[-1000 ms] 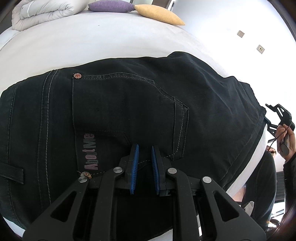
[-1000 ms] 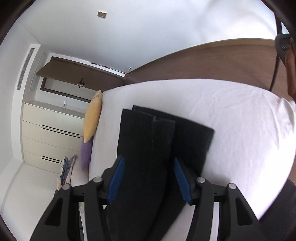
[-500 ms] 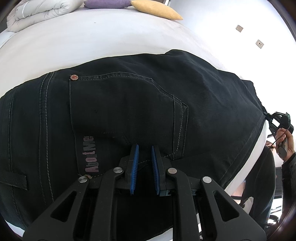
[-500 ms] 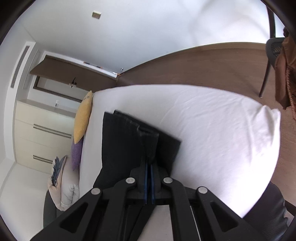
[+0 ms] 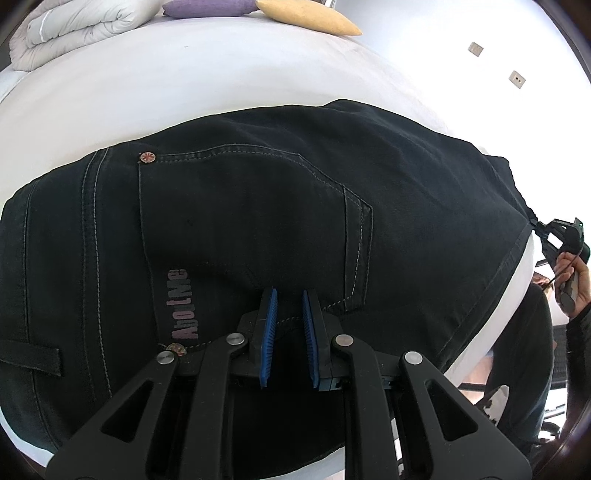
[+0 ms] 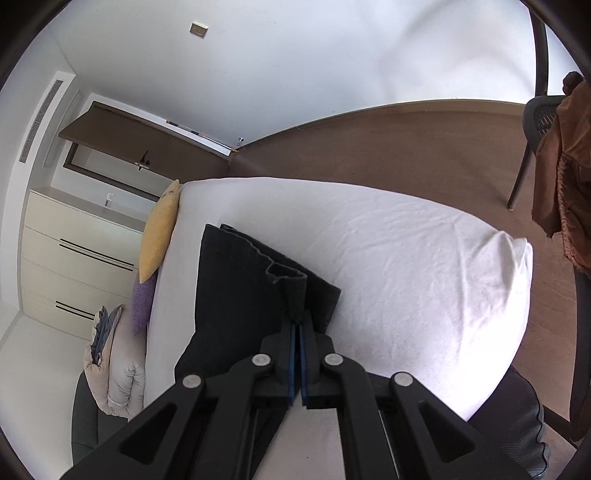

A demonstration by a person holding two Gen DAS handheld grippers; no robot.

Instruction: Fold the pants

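Dark denim pants lie spread on a white bed, back pocket with pink lettering facing up. My left gripper hovers over the pocket's lower edge, jaws slightly apart with fabric between them; I cannot tell if it pinches. In the right wrist view my right gripper is shut on the hem of the pant legs and lifts a fold of it. The right gripper also shows in the left wrist view, at the pants' far right corner.
A folded duvet, a purple cushion and a yellow cushion lie at the bed's head. Drawers stand beyond the bed. A chair with a brown garment stands on the wooden floor at the right.
My right gripper closed on the pant leg hem and raised it, bunching the cloth. My left gripper stayed over the pocket, almost unmoved.
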